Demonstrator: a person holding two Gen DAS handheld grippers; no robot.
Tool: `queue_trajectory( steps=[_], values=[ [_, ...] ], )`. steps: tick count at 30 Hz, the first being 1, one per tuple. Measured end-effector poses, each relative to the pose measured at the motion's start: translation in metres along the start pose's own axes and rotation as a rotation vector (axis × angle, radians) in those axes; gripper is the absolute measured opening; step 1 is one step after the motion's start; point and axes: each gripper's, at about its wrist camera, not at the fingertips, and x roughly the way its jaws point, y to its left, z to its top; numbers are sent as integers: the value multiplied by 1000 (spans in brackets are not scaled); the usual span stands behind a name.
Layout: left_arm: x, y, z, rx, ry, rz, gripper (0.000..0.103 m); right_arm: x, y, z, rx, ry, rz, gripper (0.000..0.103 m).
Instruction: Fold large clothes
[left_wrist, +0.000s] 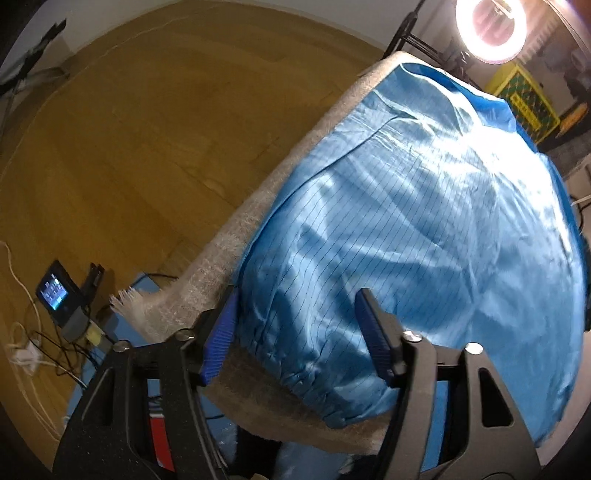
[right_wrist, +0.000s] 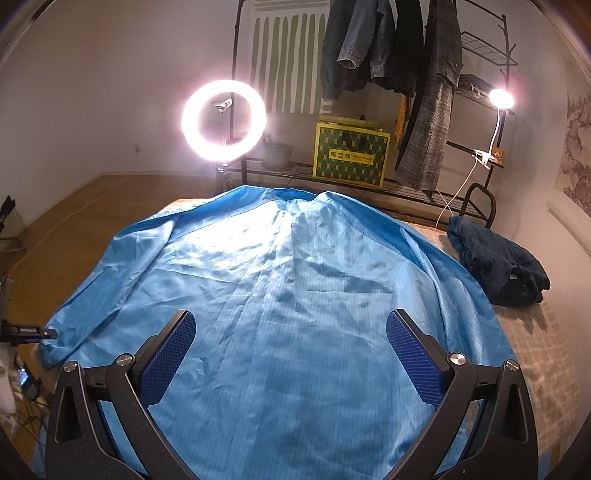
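Note:
A large light-blue striped coat (right_wrist: 288, 280) lies spread flat on a cloth-covered table, collar at the far end. Its left sleeve runs down the table's left edge, and the gathered cuff (left_wrist: 314, 373) shows in the left wrist view. My left gripper (left_wrist: 295, 328) is open, its blue-padded fingers either side of the cuff end, just above it. My right gripper (right_wrist: 291, 354) is open and empty, hovering over the coat's lower middle. The left gripper's tip (right_wrist: 33, 332) shows at the left edge of the right wrist view, by the cuff.
A dark-blue folded garment (right_wrist: 498, 266) lies at the table's far right. A ring light (right_wrist: 223, 120), a yellow-green box (right_wrist: 351, 151) and a clothes rack with hanging coats (right_wrist: 406, 74) stand behind. The grey table cover edge (left_wrist: 236, 236) drops to wooden floor; cables and a small screen device (left_wrist: 55, 295) lie there.

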Motion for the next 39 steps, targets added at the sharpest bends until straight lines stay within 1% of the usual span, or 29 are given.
queue_trajectory(
  steps=[1,2,3,4,6,7,10,13,18,20,23,27,28,29,30,31,32,33,35,38,39],
  values=[
    [1,-2,0,6,1,10,39,0,0,0,-2,-1,-1,103],
    [3,-3,0,10,5,17,34,-1,0,0,-3,-3,-1,103],
    [4,-4,0,10,6,19,28,-1,0,0,-3,-4,-1,103],
    [4,-4,0,12,3,17,17,-1,0,0,-4,-5,-2,103],
    [3,-7,1,26,-2,12,8,-2,-1,-1,-4,-6,-4,103],
    [1,-9,1,35,-12,17,6,-2,-2,-1,-3,-5,-5,103],
    [-7,-14,1,62,-47,16,2,-3,-2,-1,-3,-7,-7,103],
    [-19,-16,3,72,-84,-3,1,-3,-3,-2,-8,-9,-8,103],
    [-55,-28,5,114,-194,-15,1,-3,-2,-3,-11,-3,-3,103],
    [-70,-35,4,131,-232,-25,1,-2,-4,-4,-3,8,16,103],
    [-95,-53,-4,189,-300,-45,0,1,-7,-6,18,28,57,103],
    [-134,-96,-25,327,-400,-82,0,9,-11,-7,47,61,132,102],
    [-141,-108,-34,370,-421,-88,0,13,-13,-7,58,75,153,100],
    [-148,-121,-42,417,-438,-97,0,16,-15,-7,71,88,172,95],
    [-154,-139,-56,483,-451,-113,0,20,-18,-6,89,106,200,93],
    [-157,-150,-64,525,-459,-119,0,24,-22,-6,113,125,236,88],
    [-160,-165,-77,591,-470,-119,0,29,-26,-6,141,148,276,83],
    [-161,-180,-92,663,-480,-120,0,34,-30,-5,166,172,308,81],
    [-160,-205,-120,791,-488,-117,0,43,-35,-6,193,200,352,74],
    [-146,-234,-161,976,-471,-97,0,54,-43,-9,215,228,397,71],
    [-138,-241,-174,1032,-444,-99,0,58,-44,-11,223,238,410,71]
  ],
)
